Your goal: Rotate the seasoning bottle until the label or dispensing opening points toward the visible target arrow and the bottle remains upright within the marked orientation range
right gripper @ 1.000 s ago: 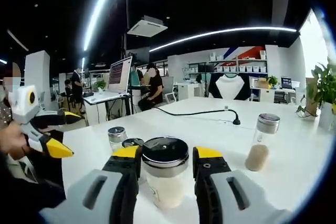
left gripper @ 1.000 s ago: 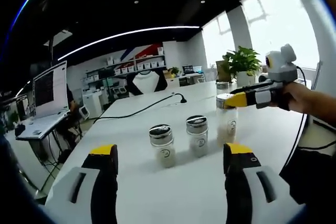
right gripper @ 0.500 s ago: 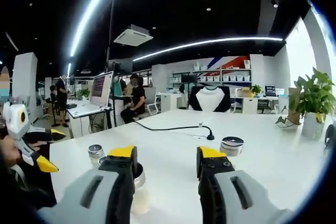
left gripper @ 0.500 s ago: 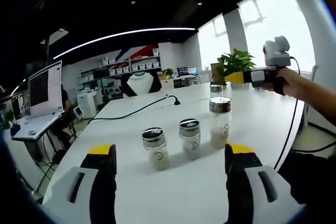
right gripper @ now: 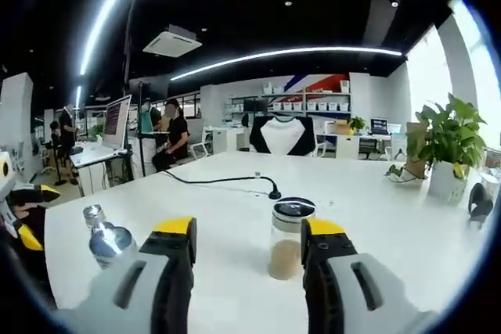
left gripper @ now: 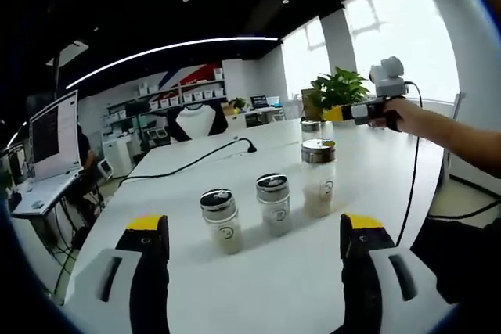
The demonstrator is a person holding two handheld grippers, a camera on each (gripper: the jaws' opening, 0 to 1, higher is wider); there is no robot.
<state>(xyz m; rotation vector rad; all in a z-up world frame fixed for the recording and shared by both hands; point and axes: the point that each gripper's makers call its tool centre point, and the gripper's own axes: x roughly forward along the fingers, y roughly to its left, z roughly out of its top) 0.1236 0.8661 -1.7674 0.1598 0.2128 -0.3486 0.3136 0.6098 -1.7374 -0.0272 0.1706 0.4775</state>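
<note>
A second ago the right gripper (right gripper: 248,234) had its yellow-tipped jaws closed round a clear glass seasoning bottle with a dark metal cap (left gripper: 317,177); now those jaws stand apart with nothing between them, and the bottle stands upright on the white table (left gripper: 258,279), let go. In the left gripper view it is the rightmost and tallest of a row of three, beside two shorter capped jars (left gripper: 273,203), toward the table's right edge, with the right gripper lifted well clear beyond it. The left gripper (left gripper: 254,232) hangs open and empty near the table's near edge. A fourth jar with brownish powder (right gripper: 289,238) stands ahead of the right jaws. No target arrow is visible, so I cannot tell whether the label's heading is correct; the release suggests the turn is judged done
</note>
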